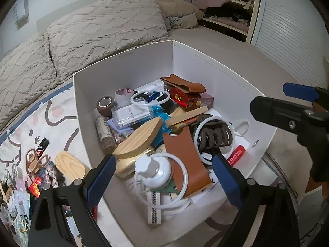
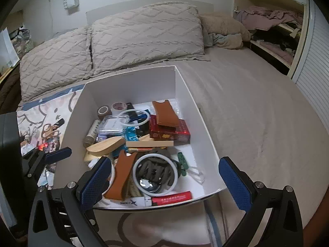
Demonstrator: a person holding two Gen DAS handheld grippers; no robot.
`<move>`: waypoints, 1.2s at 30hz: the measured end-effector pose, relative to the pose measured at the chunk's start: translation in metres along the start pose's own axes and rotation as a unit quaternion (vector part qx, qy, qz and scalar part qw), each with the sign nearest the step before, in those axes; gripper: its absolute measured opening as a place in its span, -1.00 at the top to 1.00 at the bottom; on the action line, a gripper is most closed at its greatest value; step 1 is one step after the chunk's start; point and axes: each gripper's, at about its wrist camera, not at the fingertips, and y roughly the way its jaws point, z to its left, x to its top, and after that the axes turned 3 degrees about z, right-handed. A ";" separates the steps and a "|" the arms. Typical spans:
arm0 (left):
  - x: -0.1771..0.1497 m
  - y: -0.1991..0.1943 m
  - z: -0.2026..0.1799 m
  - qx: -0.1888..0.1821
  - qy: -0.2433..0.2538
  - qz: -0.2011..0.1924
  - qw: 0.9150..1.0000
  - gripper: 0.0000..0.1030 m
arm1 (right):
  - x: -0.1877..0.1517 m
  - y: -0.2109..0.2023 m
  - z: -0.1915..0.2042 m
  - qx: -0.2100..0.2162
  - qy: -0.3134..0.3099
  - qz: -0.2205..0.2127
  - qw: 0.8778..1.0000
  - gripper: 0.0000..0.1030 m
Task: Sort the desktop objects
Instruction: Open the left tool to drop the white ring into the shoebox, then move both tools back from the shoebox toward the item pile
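Left gripper (image 1: 164,177) spread wide, empty, over the white box (image 1: 131,65). Right gripper (image 2: 164,180) also released, nothing held, above the hair claw (image 2: 154,170).

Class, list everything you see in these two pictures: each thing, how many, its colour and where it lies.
box: one, white, on the bed
tape rolls: two, brown and clear, box's far left corner
red carton: one, box's far right
brown leather sleeves: two, one on the carton, one nearer
white rings: several, among the clutter
wooden pieces: several, pale, box's middle
pillows: two, beige, behind the box
left tongs: open, empty
right tongs: open, empty
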 end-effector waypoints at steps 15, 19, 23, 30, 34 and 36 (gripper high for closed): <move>-0.016 -0.033 0.005 -0.009 -0.010 -0.018 1.000 -0.85 | -0.014 -0.017 0.012 0.022 -0.002 -0.025 0.999 -1.00; -0.020 -0.044 0.010 -0.007 -0.017 -0.031 0.999 -0.85 | -0.020 -0.024 0.015 0.021 -0.005 -0.031 0.999 -1.00; -0.025 -0.053 0.016 -0.008 -0.025 -0.038 0.999 -0.85 | -0.027 -0.027 0.017 0.024 -0.002 -0.038 0.999 -1.00; -0.033 -0.070 0.027 -0.005 -0.026 -0.058 0.998 -1.00 | -0.040 -0.034 0.022 0.037 -0.002 -0.055 0.998 -1.00; -0.039 -0.079 0.032 -0.009 -0.026 -0.065 0.998 -1.00 | -0.047 -0.041 0.024 0.043 0.006 -0.067 0.997 -1.00; -0.043 -0.083 0.034 -0.010 -0.026 -0.069 0.997 -1.00 | -0.051 -0.044 0.025 0.045 0.007 -0.072 0.996 -1.00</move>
